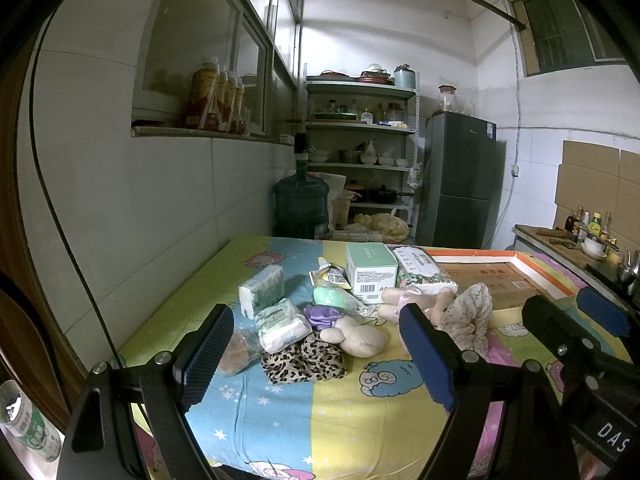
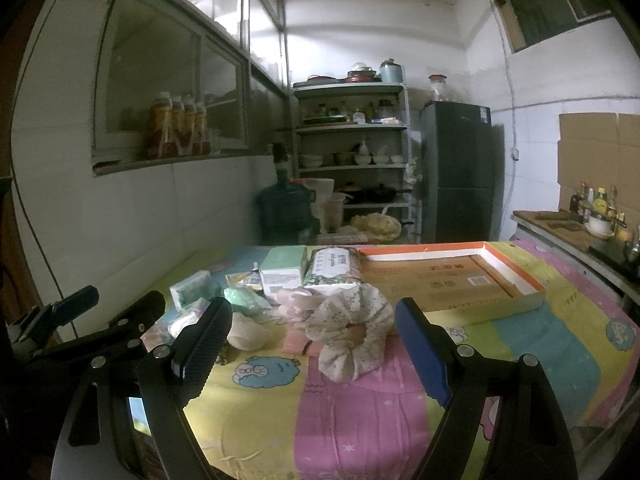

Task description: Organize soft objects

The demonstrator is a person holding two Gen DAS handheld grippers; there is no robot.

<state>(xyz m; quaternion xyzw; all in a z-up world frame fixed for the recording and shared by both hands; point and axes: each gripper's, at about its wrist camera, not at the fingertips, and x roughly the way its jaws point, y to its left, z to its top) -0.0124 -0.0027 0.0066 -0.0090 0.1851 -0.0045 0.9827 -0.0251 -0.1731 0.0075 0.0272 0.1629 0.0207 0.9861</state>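
A pile of soft things lies mid-table: a leopard-print scrunchie (image 1: 303, 361), a cream plush (image 1: 359, 338), a purple scrunchie (image 1: 322, 315), tissue packs (image 1: 282, 323), a green pouch (image 1: 335, 298) and a floral scrunchie (image 1: 469, 317) (image 2: 349, 330). A shallow cardboard box lid (image 2: 512, 276) (image 1: 538, 276) lies to the right. My left gripper (image 1: 316, 354) is open and empty, just before the leopard scrunchie. My right gripper (image 2: 310, 350) is open and empty, its fingers either side of the floral scrunchie.
A green box (image 1: 370, 266) and a floral wipes pack (image 1: 422, 270) stand behind the pile. The table has a cartoon-print cloth (image 1: 320, 408). A tiled wall runs along the left. A water jug (image 1: 301, 208), shelves (image 1: 360, 152) and fridge (image 1: 460, 180) stand beyond. A counter with bottles (image 2: 592, 220) is right.
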